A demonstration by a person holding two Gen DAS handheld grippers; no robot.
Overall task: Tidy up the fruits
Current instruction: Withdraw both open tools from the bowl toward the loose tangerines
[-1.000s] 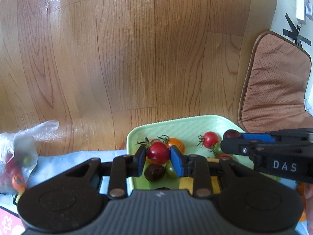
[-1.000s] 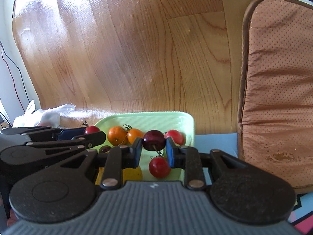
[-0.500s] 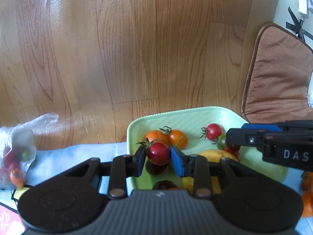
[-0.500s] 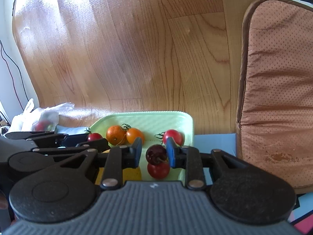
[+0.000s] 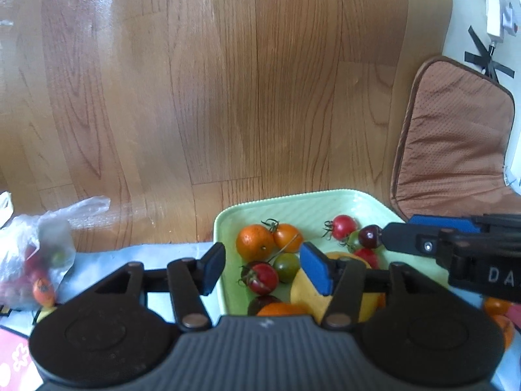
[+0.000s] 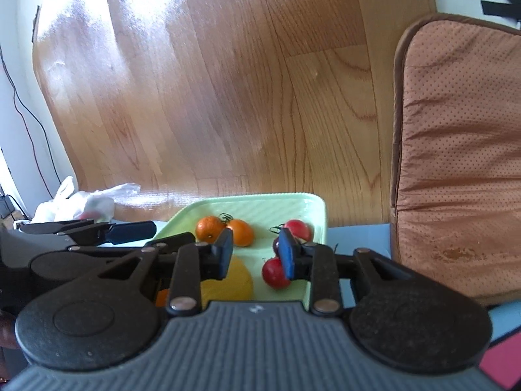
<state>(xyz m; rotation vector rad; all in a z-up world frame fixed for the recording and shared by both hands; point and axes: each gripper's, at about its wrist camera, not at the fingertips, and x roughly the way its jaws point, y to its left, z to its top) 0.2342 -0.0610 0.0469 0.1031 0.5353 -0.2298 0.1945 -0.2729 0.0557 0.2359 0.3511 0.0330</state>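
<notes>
**A:** The left fingers [image 5: 213, 268] are opening, blue pads apart, nothing pressed between them. The right fingers [image 6: 224, 254] stand a little apart too, and grip nothing.

**B:** Where is the fruit?

**A:** In a pale green tray [image 5: 325, 202] in front of both tools. A red tomato [image 5: 263, 278] with its green stalk lies on the tray under the gap of the left fingers. A dark cherry [image 5: 369, 236] sits just beside the tip of the right fingers. A small orange [image 5: 254, 242], an orange tomato [image 5: 288, 238], a green tomato [image 5: 286, 262] and a yellow fruit [image 5: 302, 290] are crowded close by. More fruit waits in a plastic bag [image 5: 39, 254] to the left.

**B:** How would these handle?

**A:** Probably light, round and smooth, so they may roll or slip. The skins look thin, and a hard squeeze could split them. I would take each one across its widest part, pads on opposite sides, clear of the stalk, with gentle pressure.
</notes>
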